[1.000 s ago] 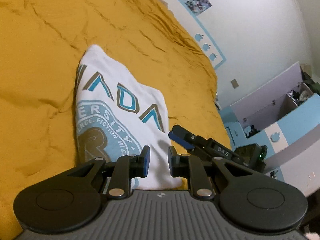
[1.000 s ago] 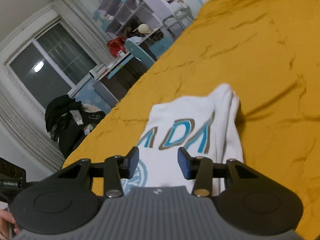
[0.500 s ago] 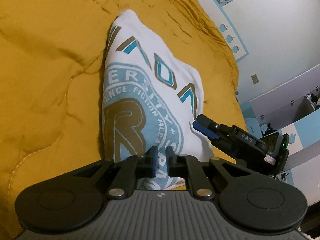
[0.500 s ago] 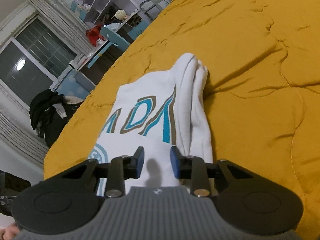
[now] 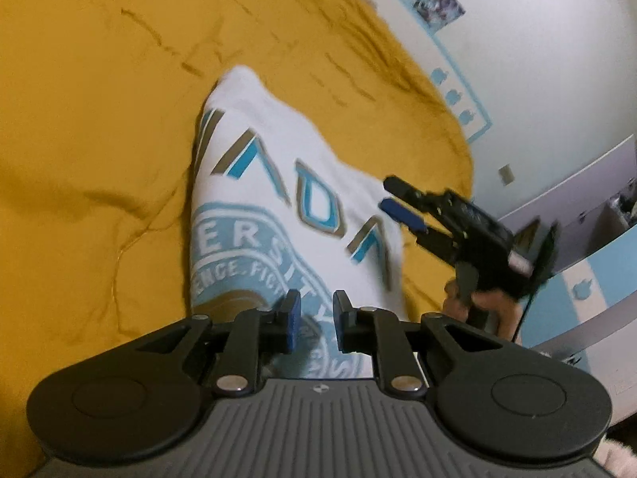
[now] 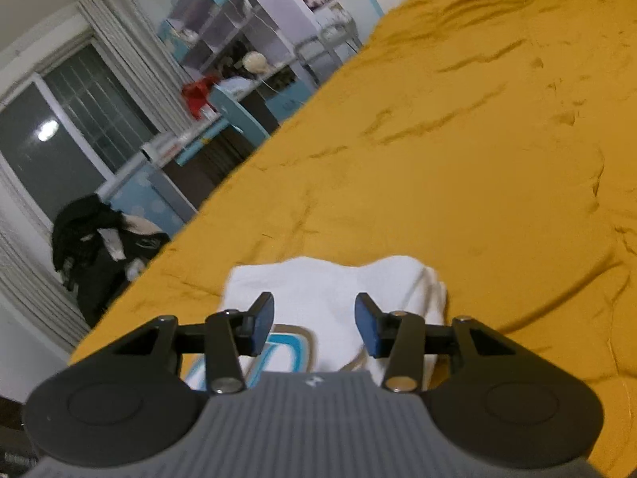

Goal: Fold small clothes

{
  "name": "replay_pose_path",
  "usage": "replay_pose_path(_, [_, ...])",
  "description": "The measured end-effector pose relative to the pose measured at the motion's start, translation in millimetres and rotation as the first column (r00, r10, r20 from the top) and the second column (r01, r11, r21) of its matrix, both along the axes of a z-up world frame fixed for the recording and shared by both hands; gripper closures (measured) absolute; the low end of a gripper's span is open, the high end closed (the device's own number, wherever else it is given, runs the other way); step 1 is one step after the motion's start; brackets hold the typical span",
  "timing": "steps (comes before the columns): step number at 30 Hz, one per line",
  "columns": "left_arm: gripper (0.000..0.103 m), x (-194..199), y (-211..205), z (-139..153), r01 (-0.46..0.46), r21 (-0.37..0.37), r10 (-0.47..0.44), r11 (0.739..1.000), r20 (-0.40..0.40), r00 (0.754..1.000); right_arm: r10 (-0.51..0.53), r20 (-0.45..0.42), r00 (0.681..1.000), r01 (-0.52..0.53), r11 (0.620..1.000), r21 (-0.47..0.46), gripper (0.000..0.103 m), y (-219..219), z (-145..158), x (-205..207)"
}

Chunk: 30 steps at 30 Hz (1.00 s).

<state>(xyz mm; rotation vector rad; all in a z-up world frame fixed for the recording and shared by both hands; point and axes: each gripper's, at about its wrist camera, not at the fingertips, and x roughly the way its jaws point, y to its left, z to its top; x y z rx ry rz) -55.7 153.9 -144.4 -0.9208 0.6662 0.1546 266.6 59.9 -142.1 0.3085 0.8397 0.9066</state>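
Note:
A folded white T-shirt (image 5: 286, 199) with blue and tan lettering lies on the mustard-yellow bedspread (image 5: 99, 119). My left gripper (image 5: 314, 318) hovers over its near end, jaws open a little with nothing between them. My right gripper (image 5: 398, 203) shows in the left wrist view above the shirt's right edge, held by a hand. In the right wrist view the right gripper (image 6: 314, 322) is open and empty above the shirt (image 6: 338, 290), whose far folded edge shows beyond the fingers.
The bedspread (image 6: 477, 159) stretches far ahead and to the right. Left of the bed are a desk with a blue chair (image 6: 235, 111), shelves, a window with curtains and a pile of dark clothes (image 6: 95, 239). A white and blue cabinet (image 5: 577, 239) stands at the right.
Both grippers have opened wider and pulled back up off the shirt. The right gripper has lifted and tilted, so less of the shirt shows in its view.

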Motion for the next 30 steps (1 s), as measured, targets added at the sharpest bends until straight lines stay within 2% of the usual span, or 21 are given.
replay_pose_path(2, [0.083, -1, -1, -4, -0.002, 0.012, 0.002, 1.000, -0.009, 1.000, -0.019, -0.036, 0.999, 0.018, 1.000, -0.024, 0.062, 3, -14, 11])
replay_pose_path(6, [0.083, -4, 2, -8, 0.006, -0.006, -0.006, 1.000, -0.008, 1.000, -0.060, -0.102, 0.993, 0.060, 0.998, -0.001, 0.065, -2, -36, 26])
replay_pose_path(8, [0.083, -3, 4, -6, 0.014, -0.002, -0.014, 1.000, -0.016, 1.000, -0.064, -0.115, 0.991, 0.064, 0.998, 0.001, 0.067, -5, -37, 27])
replay_pose_path(10, [0.083, -5, 5, 0, 0.008, -0.008, -0.008, 1.000, -0.009, 1.000, -0.082, -0.113, 0.990, 0.083, 0.997, 0.004, 0.066, -12, -25, 19])
replay_pose_path(13, [0.081, -21, 0, 20, 0.002, 0.041, -0.003, 0.999, 0.014, 1.000, -0.033, -0.069, 0.997, 0.037, 0.997, 0.061, 0.062, -46, 4, -22])
replay_pose_path(14, [0.081, -31, -5, 28, 0.008, 0.079, -0.010, 0.997, 0.016, 1.000, 0.004, -0.012, 1.000, -0.003, 0.999, 0.053, 0.062, -61, 15, -46])
replay_pose_path(16, [0.080, -52, -17, 41, 0.043, 0.163, -0.046, 0.986, 0.016, 0.999, 0.070, 0.101, 0.992, -0.069, 0.998, -0.014, 0.062, -82, 28, -87])
replay_pose_path(18, [0.080, -66, -31, 45, 0.097, 0.215, -0.097, 0.972, -0.010, 0.995, 0.139, 0.187, 0.972, -0.116, 0.985, -0.129, 0.062, -96, 32, -126])
replay_pose_path(19, [0.080, -70, -40, 45, 0.134, 0.239, -0.132, 0.962, -0.027, 0.991, 0.171, 0.205, 0.964, -0.135, 0.975, -0.177, 0.062, -102, 29, -141])
replay_pose_path(21, [0.076, -75, -57, 46, 0.194, 0.309, -0.182, 0.931, -0.068, 0.981, 0.189, 0.198, 0.962, -0.146, 0.966, -0.215, 0.064, -107, 21, -156])
replay_pose_path(23, [0.076, -77, -74, 47, 0.233, 0.409, -0.198, 0.882, -0.127, 0.972, 0.173, 0.176, 0.969, -0.137, 0.970, -0.201, 0.070, -111, 13, -163])
replay_pose_path(25, [0.076, -79, -85, 49, 0.252, 0.485, -0.201, 0.837, -0.156, 0.967, 0.162, 0.169, 0.972, -0.128, 0.972, -0.197, 0.070, -115, 5, -166])
replay_pose_path(27, [0.076, -77, -90, 48, 0.285, 0.526, -0.219, 0.801, -0.186, 0.958, 0.170, 0.168, 0.971, -0.133, 0.968, -0.211, 0.075, -110, 0, -170])
replay_pose_path(28, [0.076, -75, -94, 48, 0.313, 0.551, -0.231, 0.774, -0.215, 0.949, 0.181, 0.166, 0.969, -0.141, 0.963, -0.228, 0.077, -105, -2, -171])
replay_pose_path(30, [0.076, -75, -101, 46, 0.357, 0.585, -0.256, 0.729, -0.251, 0.934, 0.194, 0.177, 0.965, -0.142, 0.953, -0.268, 0.077, -98, -3, -175])
